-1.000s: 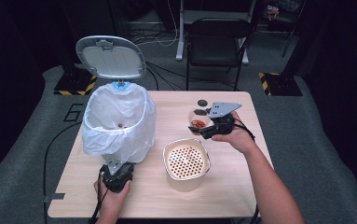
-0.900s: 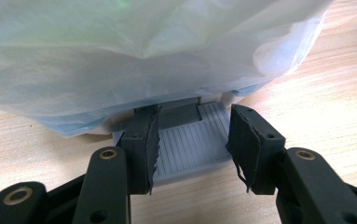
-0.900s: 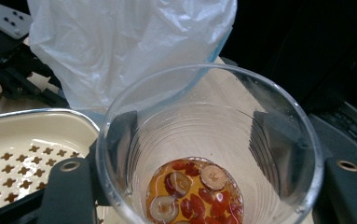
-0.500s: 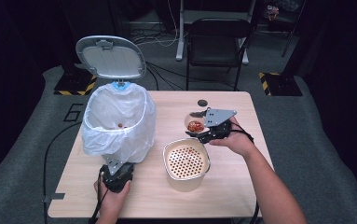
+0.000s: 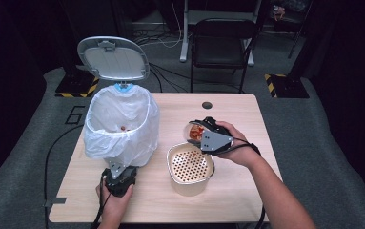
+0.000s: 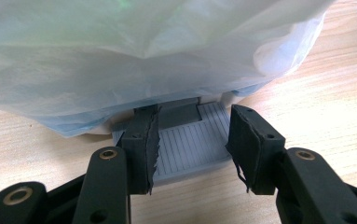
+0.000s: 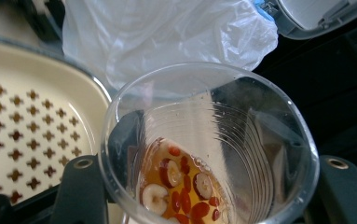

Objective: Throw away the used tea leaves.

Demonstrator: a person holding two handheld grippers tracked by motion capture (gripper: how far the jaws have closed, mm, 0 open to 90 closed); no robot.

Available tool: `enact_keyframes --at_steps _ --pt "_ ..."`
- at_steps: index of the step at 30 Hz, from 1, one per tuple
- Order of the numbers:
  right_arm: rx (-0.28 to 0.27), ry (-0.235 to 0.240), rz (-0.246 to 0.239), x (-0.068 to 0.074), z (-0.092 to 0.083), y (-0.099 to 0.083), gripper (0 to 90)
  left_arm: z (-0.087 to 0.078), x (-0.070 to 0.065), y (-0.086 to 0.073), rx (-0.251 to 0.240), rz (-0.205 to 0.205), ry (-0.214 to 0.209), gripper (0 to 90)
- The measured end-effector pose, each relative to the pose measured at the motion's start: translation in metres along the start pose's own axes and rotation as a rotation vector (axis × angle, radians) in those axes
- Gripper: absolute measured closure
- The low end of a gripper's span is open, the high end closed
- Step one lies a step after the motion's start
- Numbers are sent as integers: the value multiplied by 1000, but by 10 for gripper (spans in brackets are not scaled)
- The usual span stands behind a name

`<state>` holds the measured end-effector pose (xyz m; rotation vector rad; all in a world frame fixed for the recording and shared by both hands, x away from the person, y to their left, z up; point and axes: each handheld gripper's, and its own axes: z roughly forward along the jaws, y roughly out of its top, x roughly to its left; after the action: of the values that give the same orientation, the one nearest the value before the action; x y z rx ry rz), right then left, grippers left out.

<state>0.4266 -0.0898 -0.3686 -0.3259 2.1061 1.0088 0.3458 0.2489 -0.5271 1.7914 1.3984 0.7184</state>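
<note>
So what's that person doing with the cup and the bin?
A person works with a gripper in each hand. The left gripper is clamped on the grey pedal of the bag-lined bin, whose lid stands open. The right gripper holds a clear cup, tilted, with amber liquid and red and white bits inside; its jaws have just been closing on it. The cup sits beside a cream strainer basket.

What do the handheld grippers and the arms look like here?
Both grippers are black, two-jawed. The left gripper has brass-coloured pivot bushings and ragged-edged black pads. The right gripper carries a grey three-cornered plate. A black cable trails from the left. Forearms bare, no sleeves.
</note>
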Motion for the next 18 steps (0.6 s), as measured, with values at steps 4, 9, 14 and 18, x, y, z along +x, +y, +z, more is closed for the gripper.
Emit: enact_keyframes --at_steps 4,9,14,18 --pt "51 -56 -147 13 -3 9 396 0 0 0 0 0 0 529" --pt "90 -112 -321 25 -7 17 405 0 0 0 0 4 -2 529" --pt "131 -142 -468 37 -8 24 406 1 0 0 -11 -7 -4 529" --pt "177 -188 -607 46 -7 25 410 1 0 0 -14 -7 -4 529"
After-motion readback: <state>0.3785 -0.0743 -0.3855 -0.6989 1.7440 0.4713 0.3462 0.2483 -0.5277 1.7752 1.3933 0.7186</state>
